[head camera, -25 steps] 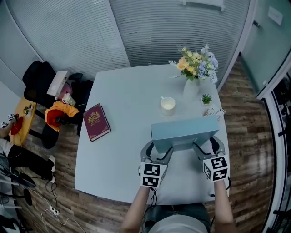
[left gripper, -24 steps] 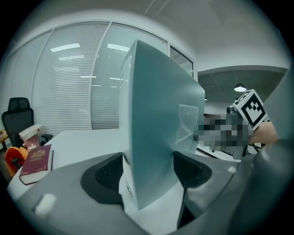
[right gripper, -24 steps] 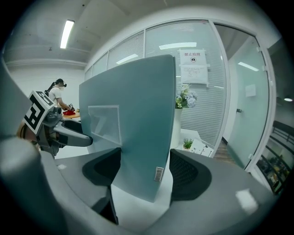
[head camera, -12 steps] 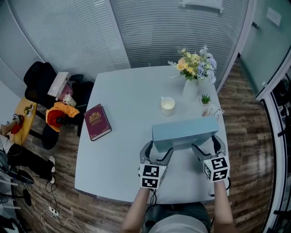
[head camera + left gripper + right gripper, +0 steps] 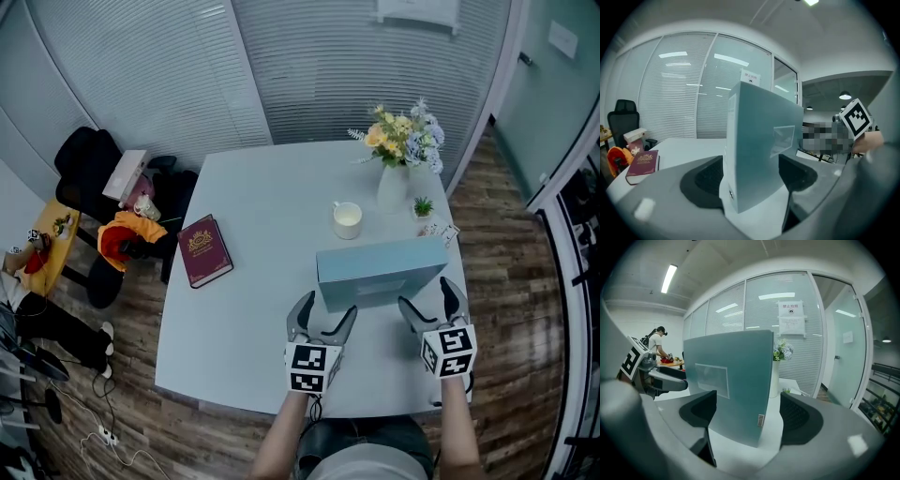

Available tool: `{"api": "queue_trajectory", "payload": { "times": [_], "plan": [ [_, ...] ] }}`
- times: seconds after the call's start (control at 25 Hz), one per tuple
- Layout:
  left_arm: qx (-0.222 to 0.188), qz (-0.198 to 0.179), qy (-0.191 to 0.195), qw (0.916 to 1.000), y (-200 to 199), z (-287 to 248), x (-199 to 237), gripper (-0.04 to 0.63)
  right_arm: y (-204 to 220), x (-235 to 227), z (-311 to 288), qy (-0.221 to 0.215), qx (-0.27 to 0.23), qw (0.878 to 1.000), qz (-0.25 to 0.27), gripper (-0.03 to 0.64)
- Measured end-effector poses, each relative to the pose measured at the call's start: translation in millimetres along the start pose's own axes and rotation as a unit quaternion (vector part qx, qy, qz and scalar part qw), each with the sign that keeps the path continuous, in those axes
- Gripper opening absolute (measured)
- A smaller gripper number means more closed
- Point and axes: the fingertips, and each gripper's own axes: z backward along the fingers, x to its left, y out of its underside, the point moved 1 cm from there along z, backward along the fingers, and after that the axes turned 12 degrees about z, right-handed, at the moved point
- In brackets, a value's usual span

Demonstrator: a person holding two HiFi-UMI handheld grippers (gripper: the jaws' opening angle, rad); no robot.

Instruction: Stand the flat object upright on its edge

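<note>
This is an office, a small meeting room by the look of it: glass partition walls (image 5: pixel 309 66) hung with slatted blinds close it in, and a printed notice (image 5: pixel 791 317) is stuck to one pane. A pale table (image 5: pixel 272 216) stands on wood-look flooring (image 5: pixel 506 216) with a black swivel chair (image 5: pixel 84 159) beside it, and a strip light (image 5: pixel 668 278) runs overhead.

Wall notice (image 5: pixel 791 318): print illegible.

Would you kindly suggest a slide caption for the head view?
Teal flat box upright on its edge on the white table, left gripper and right gripper open at its near side.
</note>
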Motion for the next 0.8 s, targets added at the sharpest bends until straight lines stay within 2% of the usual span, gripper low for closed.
{"api": "queue_trajectory", "payload": {
  "times": [0.32,0.56,0.8],
  "plan": [
    [-0.043,0.015,-0.005,0.9990,-25.9,31.8,3.6,0.365,-28.0,2.6,26.4,0.025,-0.045,0.999,0.000,0.428],
    [-0.090,0.014,-0.009,0.9958,-55.9,58.6,4.1,0.361,-55.9,-1.4,52.5,0.055,-0.087,0.995,-0.012,0.359],
    [-0.139,0.026,-0.018,0.9897,-89.4,82.0,7.1,0.269,-85.0,-2.2,73.9,0.079,-0.119,0.990,-0.004,0.269]
  ]
}}
